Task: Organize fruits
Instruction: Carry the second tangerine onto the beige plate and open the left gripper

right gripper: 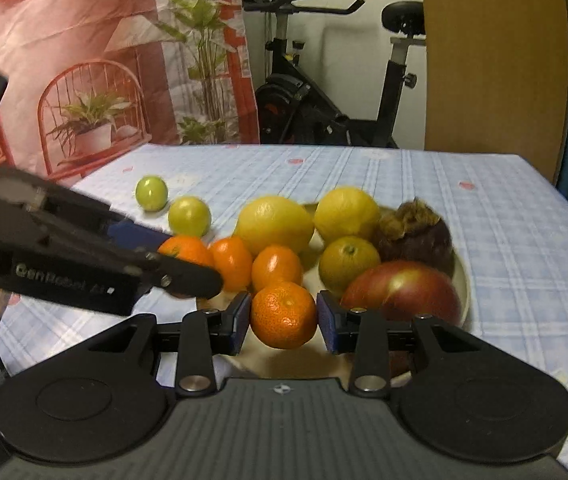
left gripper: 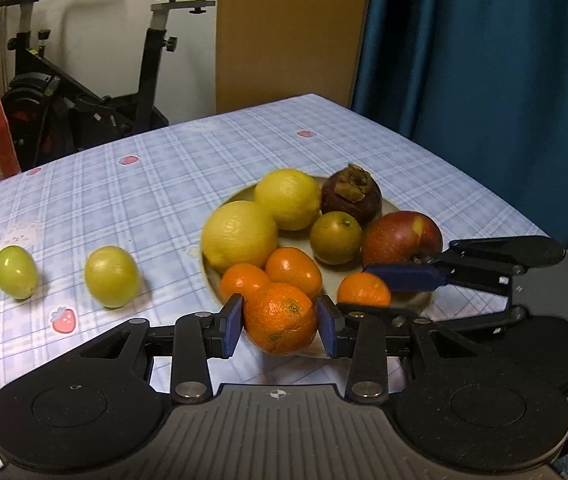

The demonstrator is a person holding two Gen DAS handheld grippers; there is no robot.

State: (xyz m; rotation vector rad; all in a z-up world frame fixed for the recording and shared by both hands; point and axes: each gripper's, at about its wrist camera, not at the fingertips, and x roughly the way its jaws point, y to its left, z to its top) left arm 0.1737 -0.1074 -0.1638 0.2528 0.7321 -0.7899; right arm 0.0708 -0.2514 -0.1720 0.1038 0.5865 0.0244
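Left gripper (left gripper: 280, 326): fingers clamped on a mandarin (left gripper: 280, 318).
Right gripper (right gripper: 284, 318): fingers clamped on another tangerine (right gripper: 283, 315).
Plate (right gripper: 460, 276): on desk (left gripper: 144, 184), holding fruit.

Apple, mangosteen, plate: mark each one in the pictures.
apple (left gripper: 398, 236), left wrist view, red skin near its middle.
mangosteen (left gripper: 351, 198), left wrist view, dark rind below the dried cap.
plate (right gripper: 461, 280), right wrist view, bare right rim.

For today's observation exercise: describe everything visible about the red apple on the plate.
The red apple is round, glossy, dark red with a yellow-green patch near its stem dimple. It lies tilted at the plate's right edge, beside the small green citrus and the dark purple fruit. Neither tool grips it.
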